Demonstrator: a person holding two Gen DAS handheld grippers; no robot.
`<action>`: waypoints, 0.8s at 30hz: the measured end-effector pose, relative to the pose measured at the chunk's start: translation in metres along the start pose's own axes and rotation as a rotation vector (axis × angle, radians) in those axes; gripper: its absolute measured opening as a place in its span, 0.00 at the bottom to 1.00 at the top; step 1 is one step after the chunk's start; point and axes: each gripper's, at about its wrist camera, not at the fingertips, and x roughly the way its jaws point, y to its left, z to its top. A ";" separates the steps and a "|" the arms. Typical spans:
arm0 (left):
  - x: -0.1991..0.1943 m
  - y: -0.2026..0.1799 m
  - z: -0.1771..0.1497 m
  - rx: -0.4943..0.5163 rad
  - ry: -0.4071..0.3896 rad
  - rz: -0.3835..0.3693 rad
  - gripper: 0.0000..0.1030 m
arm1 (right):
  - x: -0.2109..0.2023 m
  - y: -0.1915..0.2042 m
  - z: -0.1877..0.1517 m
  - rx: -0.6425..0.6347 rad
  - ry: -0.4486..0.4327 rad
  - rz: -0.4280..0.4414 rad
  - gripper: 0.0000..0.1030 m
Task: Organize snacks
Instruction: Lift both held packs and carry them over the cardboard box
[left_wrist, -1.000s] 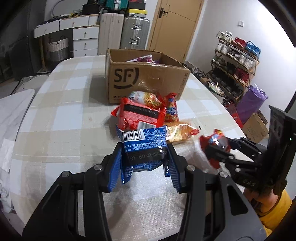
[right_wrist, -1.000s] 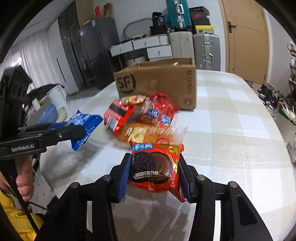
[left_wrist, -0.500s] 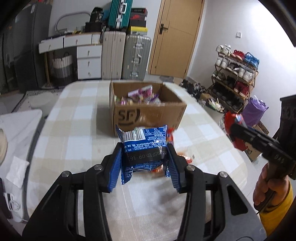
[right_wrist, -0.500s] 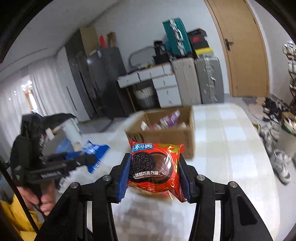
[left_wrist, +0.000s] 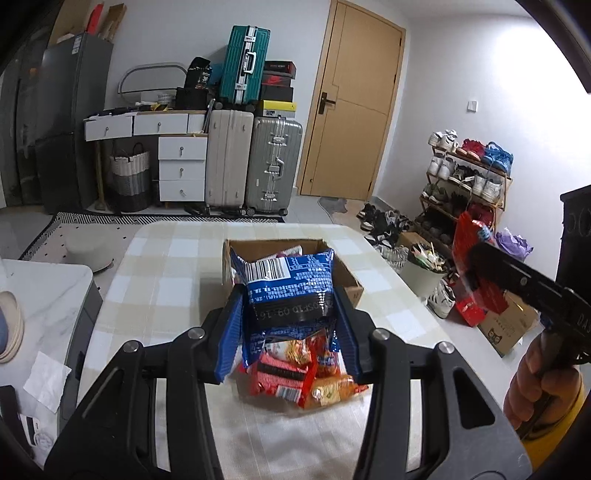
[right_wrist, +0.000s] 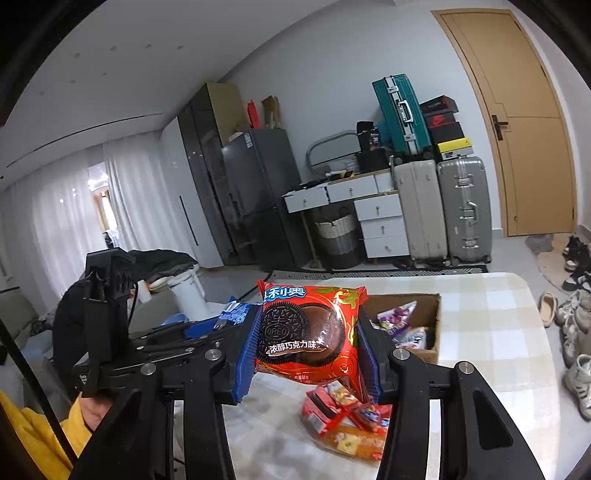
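My left gripper (left_wrist: 288, 332) is shut on a blue snack packet (left_wrist: 290, 284), held in the air above the checked table (left_wrist: 162, 291). My right gripper (right_wrist: 308, 354) is shut on a red Oreo packet (right_wrist: 310, 332), also lifted high; in the left wrist view it appears at the right edge with the red packet (left_wrist: 476, 273). An open cardboard box (left_wrist: 351, 284) holding several snacks stands beyond both packets, its right wall (right_wrist: 437, 325) visible in the right wrist view. A small heap of red and orange snack packets (left_wrist: 299, 373) lies on the table below the grippers, visible again in the right wrist view (right_wrist: 343, 417).
Suitcases (left_wrist: 255, 162) and white drawers (left_wrist: 181, 162) stand against the far wall beside a wooden door (left_wrist: 351, 110). A shoe rack (left_wrist: 465, 177) and a small bin (left_wrist: 421, 273) are right of the table. A white counter (left_wrist: 44, 291) lies to the left.
Both grippers have risen well above the table with their packets still held. The view now looks down on the box and the heap from higher up.
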 end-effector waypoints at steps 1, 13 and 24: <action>-0.001 0.000 0.003 0.003 -0.003 -0.001 0.42 | 0.002 0.000 0.002 0.006 0.002 0.009 0.46; 0.012 0.010 0.043 -0.025 -0.019 -0.015 0.42 | 0.015 0.001 0.036 -0.016 -0.030 0.014 0.46; 0.027 0.013 0.077 -0.021 -0.031 -0.018 0.42 | 0.022 -0.001 0.069 -0.055 -0.069 0.008 0.46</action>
